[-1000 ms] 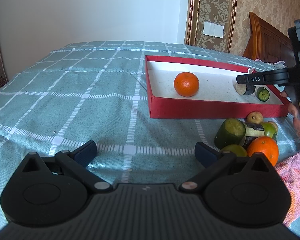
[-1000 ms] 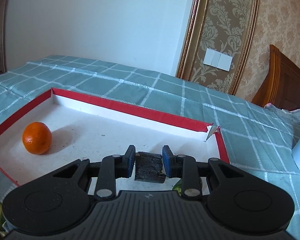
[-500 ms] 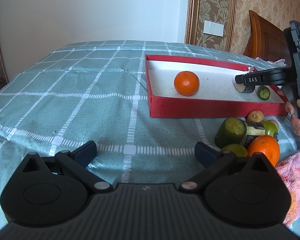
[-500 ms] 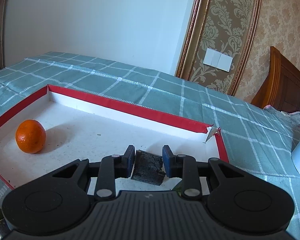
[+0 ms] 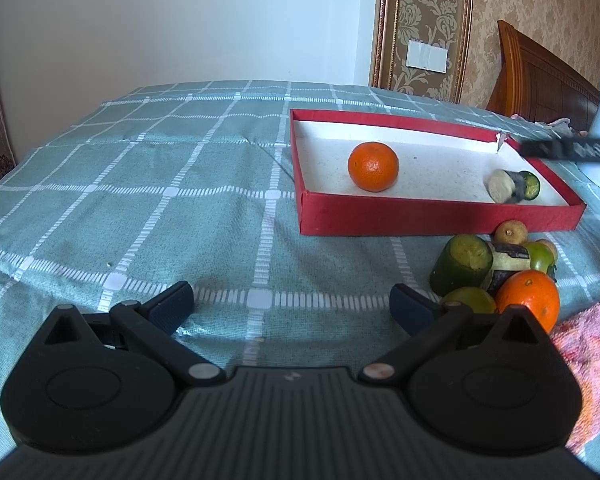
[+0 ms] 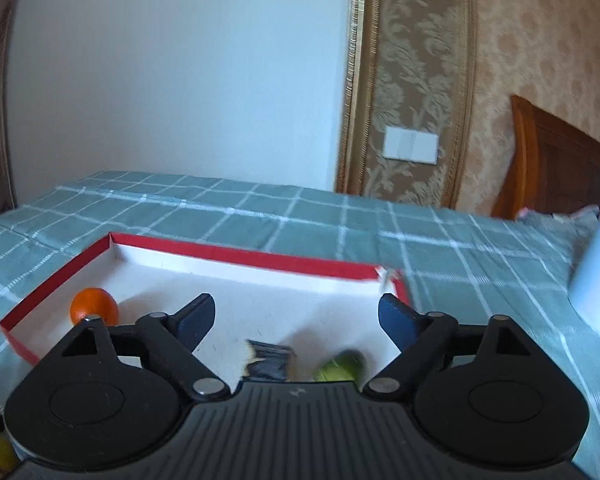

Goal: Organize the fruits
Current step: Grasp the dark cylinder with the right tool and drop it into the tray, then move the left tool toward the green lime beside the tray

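Observation:
A red tray (image 5: 440, 216) with a white floor sits on the checked cloth. In it lie an orange (image 5: 373, 166), a dark-skinned cut piece (image 5: 506, 186) and a green piece (image 5: 530, 185). My right gripper (image 6: 296, 318) is open and empty above the tray, with the dark piece (image 6: 269, 362) and the green piece (image 6: 342, 365) below it. A pile of fruit in front of the tray holds an orange (image 5: 528, 300) and a cut green piece (image 5: 462, 266). My left gripper (image 5: 290, 306) is open and empty over the cloth, left of the pile.
A pink towel (image 5: 588, 364) lies at the right, beside the fruit pile. A white object (image 6: 598, 264) stands right of the tray. A wooden headboard (image 5: 540, 76) and the wall are behind the bed.
My right gripper has opened, let go of the dark cut piece into the tray, and pulled up and back. My left gripper has not moved.

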Demonstrator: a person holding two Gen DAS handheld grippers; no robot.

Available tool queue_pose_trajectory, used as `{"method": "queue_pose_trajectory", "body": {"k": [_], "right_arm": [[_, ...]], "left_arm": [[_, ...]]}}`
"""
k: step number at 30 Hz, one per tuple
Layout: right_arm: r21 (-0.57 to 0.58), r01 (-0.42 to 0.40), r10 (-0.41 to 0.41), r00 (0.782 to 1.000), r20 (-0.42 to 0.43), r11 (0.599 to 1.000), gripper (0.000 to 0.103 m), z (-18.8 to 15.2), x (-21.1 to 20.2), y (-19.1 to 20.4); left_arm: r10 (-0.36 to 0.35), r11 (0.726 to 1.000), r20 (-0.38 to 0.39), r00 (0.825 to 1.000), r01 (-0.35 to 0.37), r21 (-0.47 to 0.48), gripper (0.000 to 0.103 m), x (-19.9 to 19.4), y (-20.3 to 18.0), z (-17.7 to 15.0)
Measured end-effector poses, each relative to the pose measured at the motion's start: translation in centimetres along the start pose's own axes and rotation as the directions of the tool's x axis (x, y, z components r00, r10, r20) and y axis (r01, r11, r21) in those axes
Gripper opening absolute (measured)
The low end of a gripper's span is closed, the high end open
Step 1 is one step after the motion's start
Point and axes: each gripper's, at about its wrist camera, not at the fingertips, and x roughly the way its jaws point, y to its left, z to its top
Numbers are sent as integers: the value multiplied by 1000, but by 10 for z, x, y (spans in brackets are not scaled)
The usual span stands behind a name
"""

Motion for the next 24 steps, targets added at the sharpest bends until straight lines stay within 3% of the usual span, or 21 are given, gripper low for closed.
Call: {"method": "queue_pose_trajectory", "body": {"k": [6, 11, 19, 24], "right_arm": [[48, -22, 26, 997, -67, 999, 90, -36, -25, -28], [91, -27, 39, 990, -134, 996, 90, -54, -21, -40], [83, -19, 33, 984, -174, 996, 90, -62, -16, -38], [65, -13, 25, 981, -191, 998, 97, -64, -14, -35]], "left_arm": [[1, 1000, 0, 1000, -1, 1, 103, 0, 0, 0], [-2, 1000, 3, 1000, 2, -6, 103, 0, 2, -1], [-46, 996, 47, 998, 49, -72, 103, -8, 13, -3], [4, 998, 76, 997, 1, -57, 103, -20, 8, -6]]}}
